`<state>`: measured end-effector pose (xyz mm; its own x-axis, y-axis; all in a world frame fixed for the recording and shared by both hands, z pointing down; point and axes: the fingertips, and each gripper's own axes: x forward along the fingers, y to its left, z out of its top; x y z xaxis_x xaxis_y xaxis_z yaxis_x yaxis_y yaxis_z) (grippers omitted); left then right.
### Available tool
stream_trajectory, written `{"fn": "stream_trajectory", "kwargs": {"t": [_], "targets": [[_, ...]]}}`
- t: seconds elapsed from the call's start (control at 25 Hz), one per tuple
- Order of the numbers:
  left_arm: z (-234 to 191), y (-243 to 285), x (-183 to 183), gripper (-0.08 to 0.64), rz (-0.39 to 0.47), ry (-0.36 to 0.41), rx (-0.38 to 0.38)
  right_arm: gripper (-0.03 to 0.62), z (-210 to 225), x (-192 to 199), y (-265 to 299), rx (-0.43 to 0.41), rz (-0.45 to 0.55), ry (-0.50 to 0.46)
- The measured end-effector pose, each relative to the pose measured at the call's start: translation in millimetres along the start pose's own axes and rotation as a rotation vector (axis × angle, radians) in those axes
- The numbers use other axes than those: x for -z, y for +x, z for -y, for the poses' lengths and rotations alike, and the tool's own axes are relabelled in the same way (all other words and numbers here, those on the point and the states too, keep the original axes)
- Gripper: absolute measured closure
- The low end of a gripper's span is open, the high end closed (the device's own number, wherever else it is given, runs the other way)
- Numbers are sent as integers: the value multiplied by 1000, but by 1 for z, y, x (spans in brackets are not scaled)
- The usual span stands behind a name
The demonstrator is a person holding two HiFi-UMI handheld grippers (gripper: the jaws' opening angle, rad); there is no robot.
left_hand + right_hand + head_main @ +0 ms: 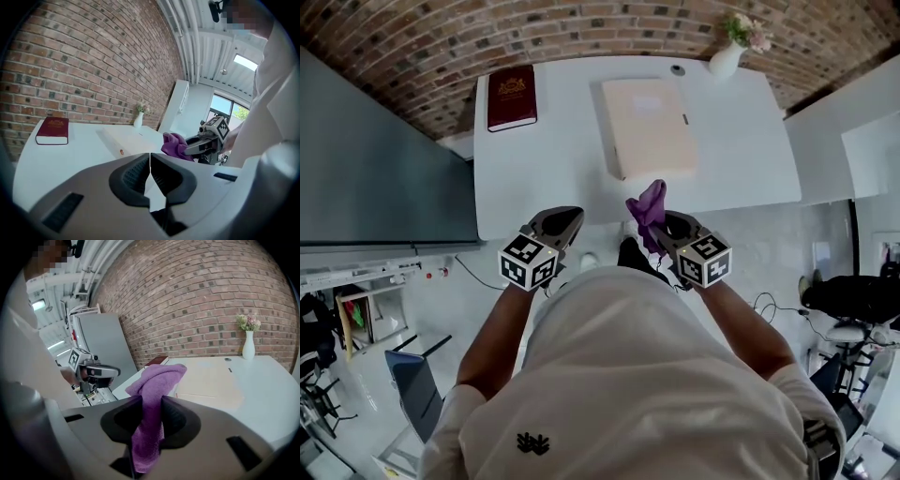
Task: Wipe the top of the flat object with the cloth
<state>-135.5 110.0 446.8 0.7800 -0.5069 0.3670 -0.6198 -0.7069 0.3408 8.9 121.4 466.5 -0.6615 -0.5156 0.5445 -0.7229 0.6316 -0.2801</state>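
Note:
A flat cream-coloured object lies on the white table, seen also as a pale slab and, farther off, a cream slab. My right gripper is shut on a purple cloth that sticks up between its jaws; it hovers just off the table's near edge, in front of the flat object. My left gripper is shut with nothing in it, at the near edge to the left. The purple cloth shows from the left gripper view too.
A dark red book lies at the table's far left. A white vase with flowers stands at the far right corner, with a small dark round thing beside it. A brick wall runs behind the table; a grey panel stands to the left.

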Motion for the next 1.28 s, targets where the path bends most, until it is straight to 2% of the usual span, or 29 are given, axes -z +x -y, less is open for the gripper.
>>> {"fn": "stream_trajectory", "kwargs": {"t": [0.36,0.8,0.92,1.28], "targets": [[-7,-18,15,534,4,-24,-32,472,-17,-5,8,-23,-23,-72],[-1,-20,27,534,-13,-23,-17,472,-22,4,1,-1,-32,-86],[1,-19,31,534,-20,-23,-11,472,-23,7,-2,10,-40,-114],[4,-15,34,534,-36,-15,-2,472,-30,9,1,-7,-55,-142]]}}
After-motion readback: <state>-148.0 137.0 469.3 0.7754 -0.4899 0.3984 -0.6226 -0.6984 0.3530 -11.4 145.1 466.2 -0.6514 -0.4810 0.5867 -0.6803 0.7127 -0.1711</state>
